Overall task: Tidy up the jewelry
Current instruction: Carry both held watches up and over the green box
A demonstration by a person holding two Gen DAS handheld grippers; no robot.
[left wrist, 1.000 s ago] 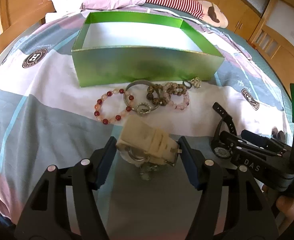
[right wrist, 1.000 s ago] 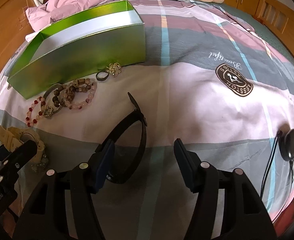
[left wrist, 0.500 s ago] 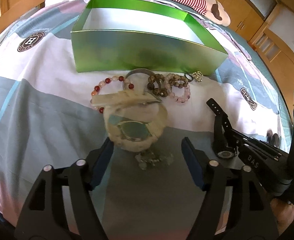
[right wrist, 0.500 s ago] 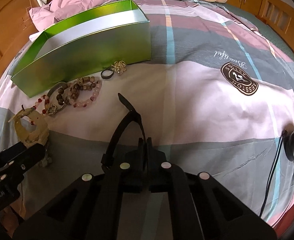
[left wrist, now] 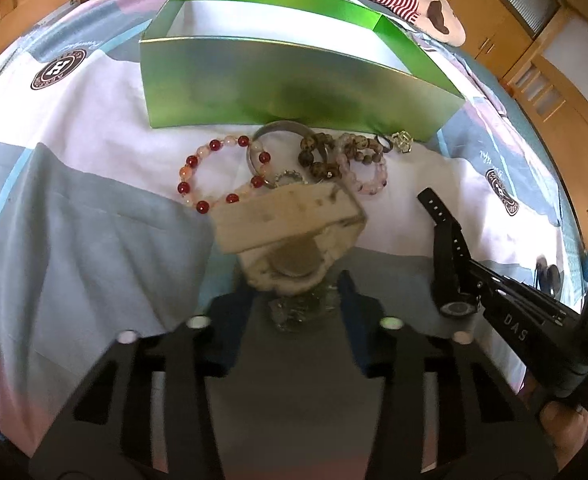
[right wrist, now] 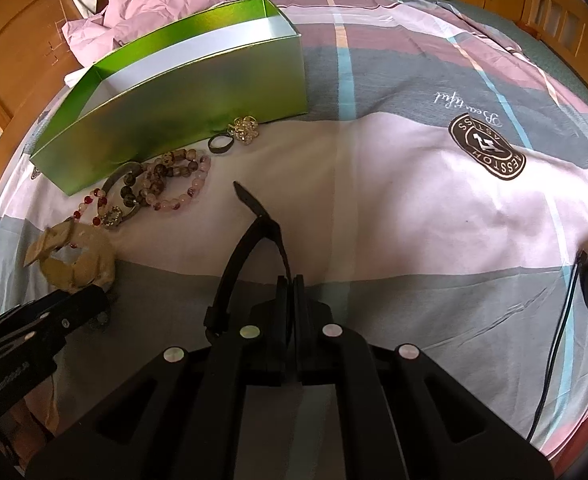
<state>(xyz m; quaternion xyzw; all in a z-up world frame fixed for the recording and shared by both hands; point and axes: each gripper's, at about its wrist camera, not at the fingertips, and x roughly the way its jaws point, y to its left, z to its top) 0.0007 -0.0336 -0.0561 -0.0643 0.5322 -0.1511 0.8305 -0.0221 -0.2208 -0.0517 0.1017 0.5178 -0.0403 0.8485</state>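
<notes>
**Operator:** Report the left side first.

**Me:** My left claw (left wrist: 294, 284) is closed on the beige watch (left wrist: 290, 236) at its case, fingers against either side. The strap loop stands up and forward, clear of the bed (left wrist: 94, 248). Gripping the rigid case rather than the soft strap should keep the watch from swinging in transit.

**Operator:** Centre?

**Me:** The green box (left wrist: 294, 80) sits open-topped on the bed beyond the watch. What shows of its pale interior holds nothing; the near wall hides the floor closest to me. Just in front of that wall lie the red bead bracelet (left wrist: 218, 176), a metal bangle (left wrist: 278, 132), the brown bead bracelets (left wrist: 333, 156), a small dark ring (right wrist: 220, 145) and a gold flower charm (right wrist: 245, 129), bunched together and partly overlapping. None is in the box yet.

**Operator:** Right side?

**Me:** My right claw (right wrist: 293, 288) is pinched fully together on the strap of the black watch (right wrist: 250, 240), near the case. The free strap end arches forward toward the box. Whether the case is off the bed, I cannot tell.
</notes>
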